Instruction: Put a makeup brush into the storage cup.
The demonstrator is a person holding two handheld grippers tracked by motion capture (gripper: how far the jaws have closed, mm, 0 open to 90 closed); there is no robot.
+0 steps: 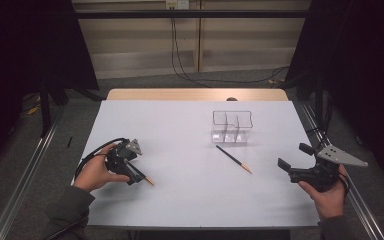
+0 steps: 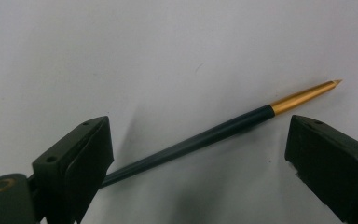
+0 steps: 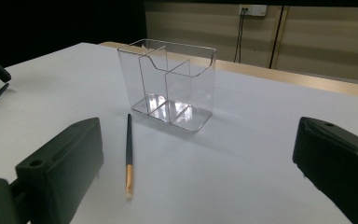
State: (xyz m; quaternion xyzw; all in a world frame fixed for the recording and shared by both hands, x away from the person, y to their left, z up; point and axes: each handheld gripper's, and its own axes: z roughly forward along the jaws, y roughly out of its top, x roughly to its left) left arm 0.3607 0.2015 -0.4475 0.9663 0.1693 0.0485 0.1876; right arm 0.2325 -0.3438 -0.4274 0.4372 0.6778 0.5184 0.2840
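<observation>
Left gripper (image 2: pixel 198 154) open, brush (image 2: pixel 214 133) handle end hidden

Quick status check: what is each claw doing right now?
Left claw: open, jaws either side of a dark pen lying on the table, not gripping it.
Right claw: open, holding nothing.

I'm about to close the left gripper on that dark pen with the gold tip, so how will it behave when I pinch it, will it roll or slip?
The pen looks thin, straight and stiff, so it probably won't bend. Its round, glossy barrel lies flat on the smooth table, so it may roll if nudged sideways. The left gripper stands open with the barrel slanting between its jaws; a pinch there could twist the pen or let it slip.
</observation>
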